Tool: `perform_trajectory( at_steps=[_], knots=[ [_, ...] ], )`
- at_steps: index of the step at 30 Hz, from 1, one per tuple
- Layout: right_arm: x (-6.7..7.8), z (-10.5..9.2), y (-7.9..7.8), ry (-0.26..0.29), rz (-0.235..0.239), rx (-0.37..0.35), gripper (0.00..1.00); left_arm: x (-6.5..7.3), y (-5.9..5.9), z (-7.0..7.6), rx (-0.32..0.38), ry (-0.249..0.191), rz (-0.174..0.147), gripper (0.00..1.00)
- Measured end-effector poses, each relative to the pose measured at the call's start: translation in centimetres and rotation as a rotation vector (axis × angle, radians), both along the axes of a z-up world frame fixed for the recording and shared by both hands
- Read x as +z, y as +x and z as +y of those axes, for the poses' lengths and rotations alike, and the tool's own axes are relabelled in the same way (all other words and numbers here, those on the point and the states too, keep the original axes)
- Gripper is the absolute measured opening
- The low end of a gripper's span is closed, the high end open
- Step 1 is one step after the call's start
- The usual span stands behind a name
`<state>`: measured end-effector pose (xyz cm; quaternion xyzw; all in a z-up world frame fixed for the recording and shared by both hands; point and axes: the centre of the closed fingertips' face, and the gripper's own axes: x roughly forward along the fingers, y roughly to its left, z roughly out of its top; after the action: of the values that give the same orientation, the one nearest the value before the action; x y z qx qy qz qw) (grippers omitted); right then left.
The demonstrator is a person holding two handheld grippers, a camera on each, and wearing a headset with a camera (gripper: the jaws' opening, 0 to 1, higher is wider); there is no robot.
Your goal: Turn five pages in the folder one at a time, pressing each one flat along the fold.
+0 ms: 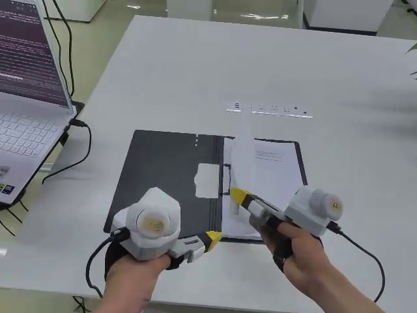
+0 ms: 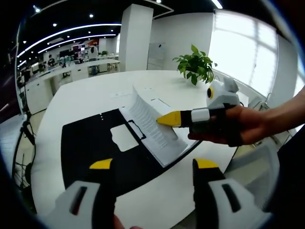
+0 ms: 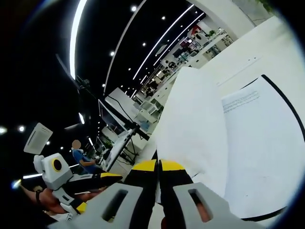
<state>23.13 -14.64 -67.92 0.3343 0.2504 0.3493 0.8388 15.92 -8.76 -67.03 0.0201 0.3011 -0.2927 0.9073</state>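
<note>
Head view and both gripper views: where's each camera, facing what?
Head view: head-mounted, looking down at the folder; shows left gripper in left hand, right gripper in right hand.
Left gripper view: on left gripper, facing right gripper across the folder; own open jaws.
Right gripper view: on right gripper, facing along the lifted page; own shut jaws.
Shared: the page, all three.

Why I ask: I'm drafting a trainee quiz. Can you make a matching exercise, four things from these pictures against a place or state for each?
Things:
1. left gripper
2. right gripper
3. raised page
4. laptop

Place or state:
A. shut, pinching paper
B. at the left edge of the table in the head view
C. open, holding nothing
D. standing up above the open folder

Pairs: 1-C, 2-A, 3-D, 4-B
</note>
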Motion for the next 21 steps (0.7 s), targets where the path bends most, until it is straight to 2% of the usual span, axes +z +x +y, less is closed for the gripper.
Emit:
perform_trajectory(
  at_steps=[3,21],
  knots=[
    [-0.3,1.1,-0.2,-0.01,-0.003,0.029,0.0,0.0,-0.1,0.8,0.015,-0.002,0.0,0.66],
    [-1.1,5.9,-0.4,0.016,0.029,0.077,0.0,0.1,-0.3,4.1,0.073,-0.007,0.002,0.67]
  ],
)
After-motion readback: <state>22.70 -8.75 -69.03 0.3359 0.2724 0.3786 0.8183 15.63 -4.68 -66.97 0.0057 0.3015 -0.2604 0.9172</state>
